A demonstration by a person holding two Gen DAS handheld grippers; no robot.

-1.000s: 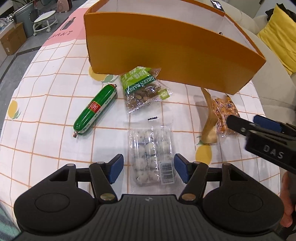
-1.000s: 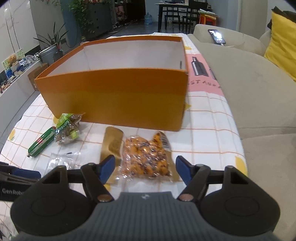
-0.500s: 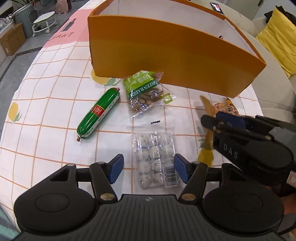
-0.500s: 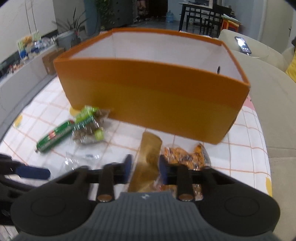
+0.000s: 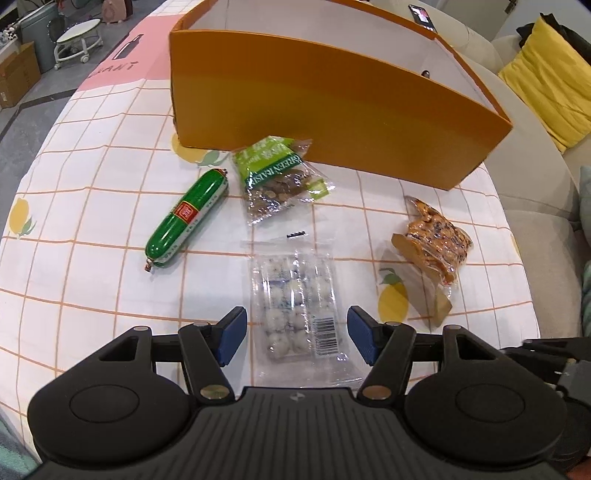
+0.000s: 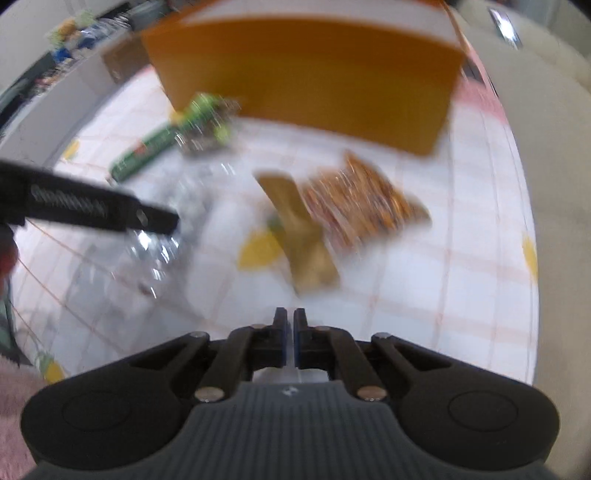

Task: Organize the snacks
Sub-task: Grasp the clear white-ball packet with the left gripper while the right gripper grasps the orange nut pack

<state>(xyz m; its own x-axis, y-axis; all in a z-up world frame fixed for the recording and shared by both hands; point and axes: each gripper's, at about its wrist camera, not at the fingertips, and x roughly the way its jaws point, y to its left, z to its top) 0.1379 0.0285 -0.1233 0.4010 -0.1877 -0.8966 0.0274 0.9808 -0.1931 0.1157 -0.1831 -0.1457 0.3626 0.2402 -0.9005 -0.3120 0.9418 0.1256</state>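
Observation:
My left gripper (image 5: 297,336) stands open, its blue pads on either side of the near end of a clear packet of white candies (image 5: 295,295) on the checked tablecloth. A green sausage (image 5: 186,216) and a green raisin bag (image 5: 277,181) lie further off, in front of the open orange box (image 5: 332,92). To the right lies an orange snack bag (image 5: 434,242) on its brown card. In the blurred right wrist view my right gripper (image 6: 290,321) is shut with nothing in it, a little short of the orange snack bag (image 6: 354,199) and its brown card (image 6: 306,236). The orange box (image 6: 314,74) stands behind them.
A beige sofa (image 5: 535,206) with a yellow cushion (image 5: 550,74) runs along the table's right edge, and a phone (image 5: 421,14) lies on it behind the box. One finger of the left gripper (image 6: 99,210) reaches in from the left of the right wrist view. The table (image 5: 74,155) drops off at left.
My right gripper went from open to shut and drew back from the orange snack bag toward the near right. The bag now lies turned. The left gripper kept still and open.

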